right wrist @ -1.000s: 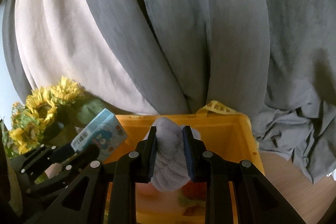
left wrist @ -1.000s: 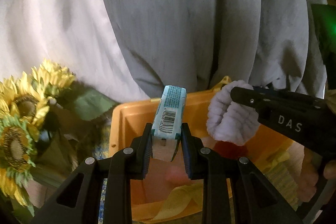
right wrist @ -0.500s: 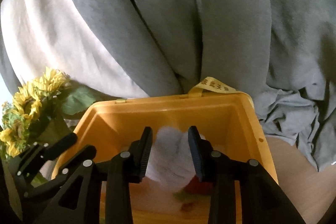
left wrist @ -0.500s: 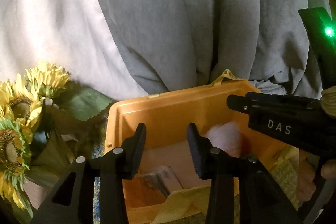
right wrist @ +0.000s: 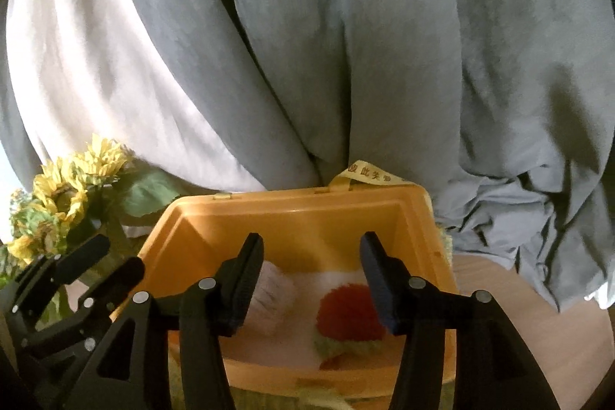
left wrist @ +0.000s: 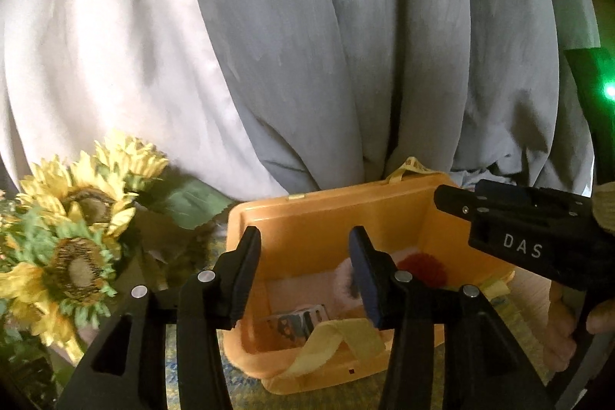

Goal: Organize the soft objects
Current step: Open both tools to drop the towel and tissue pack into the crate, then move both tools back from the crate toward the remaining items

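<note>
An orange plastic bin (left wrist: 315,218) (right wrist: 300,214) stands in front of both grippers. Inside it lie a pale lilac fluffy roll (right wrist: 275,298) (left wrist: 344,281), a red pom-pom on green fluff (right wrist: 348,310) (left wrist: 421,266) and a small printed tissue pack (left wrist: 298,323). My left gripper (left wrist: 303,268) hangs over the bin's near left part, its jaws opening, with nothing between them. Above the bin's near edge my right gripper (right wrist: 311,275) is also opening, its jaws free of the roll that lies below them. The right gripper's black body (left wrist: 530,241) shows at the right of the left wrist view.
Artificial sunflowers (left wrist: 73,237) (right wrist: 65,195) stand left of the bin. Grey and white draped cloth (left wrist: 307,45) (right wrist: 346,45) fills the back. A yellow ribbon (left wrist: 334,337) hangs over the bin's near rim. Wooden tabletop (right wrist: 538,314) shows at the right.
Both grippers opened. The left one let the tissue pack drop into the bin and rose; the right one let the lilac roll drop into the bin.
</note>
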A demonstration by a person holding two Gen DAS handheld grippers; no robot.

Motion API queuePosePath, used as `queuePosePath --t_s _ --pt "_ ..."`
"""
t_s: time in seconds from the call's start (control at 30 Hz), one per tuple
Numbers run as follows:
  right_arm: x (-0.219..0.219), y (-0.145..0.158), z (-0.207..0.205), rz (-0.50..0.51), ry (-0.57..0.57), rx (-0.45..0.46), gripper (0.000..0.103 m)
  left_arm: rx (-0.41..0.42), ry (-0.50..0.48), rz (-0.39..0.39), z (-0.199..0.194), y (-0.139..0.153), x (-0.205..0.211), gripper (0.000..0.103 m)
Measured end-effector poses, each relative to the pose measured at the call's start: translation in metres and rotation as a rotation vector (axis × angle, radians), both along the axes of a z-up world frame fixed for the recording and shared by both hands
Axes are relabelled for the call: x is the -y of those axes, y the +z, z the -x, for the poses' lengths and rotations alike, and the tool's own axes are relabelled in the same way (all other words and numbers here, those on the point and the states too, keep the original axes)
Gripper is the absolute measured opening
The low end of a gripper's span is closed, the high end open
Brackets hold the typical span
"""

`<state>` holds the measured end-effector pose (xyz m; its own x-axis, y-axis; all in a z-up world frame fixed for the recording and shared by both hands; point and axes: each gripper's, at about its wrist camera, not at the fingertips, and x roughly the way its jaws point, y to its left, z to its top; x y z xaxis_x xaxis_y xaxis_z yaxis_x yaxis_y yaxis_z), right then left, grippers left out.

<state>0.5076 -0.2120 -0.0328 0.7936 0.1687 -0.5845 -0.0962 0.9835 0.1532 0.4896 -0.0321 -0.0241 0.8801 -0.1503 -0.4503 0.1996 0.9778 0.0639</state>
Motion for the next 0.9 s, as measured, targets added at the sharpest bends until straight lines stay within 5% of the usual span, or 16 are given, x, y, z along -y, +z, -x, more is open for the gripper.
queuePosePath --t_s 0.27,0.9 --pt "0.0 0.021 0.03 0.011 -0.012 0.05 0.055 0.034 0.006 0.022 0.029 0.015 -0.007 0.047" --pt "-0.016 0.054 0.105 0.056 -0.051 0.153 0.075 0.093 0.06 0.024 0.103 0.031 -0.033 0.054"
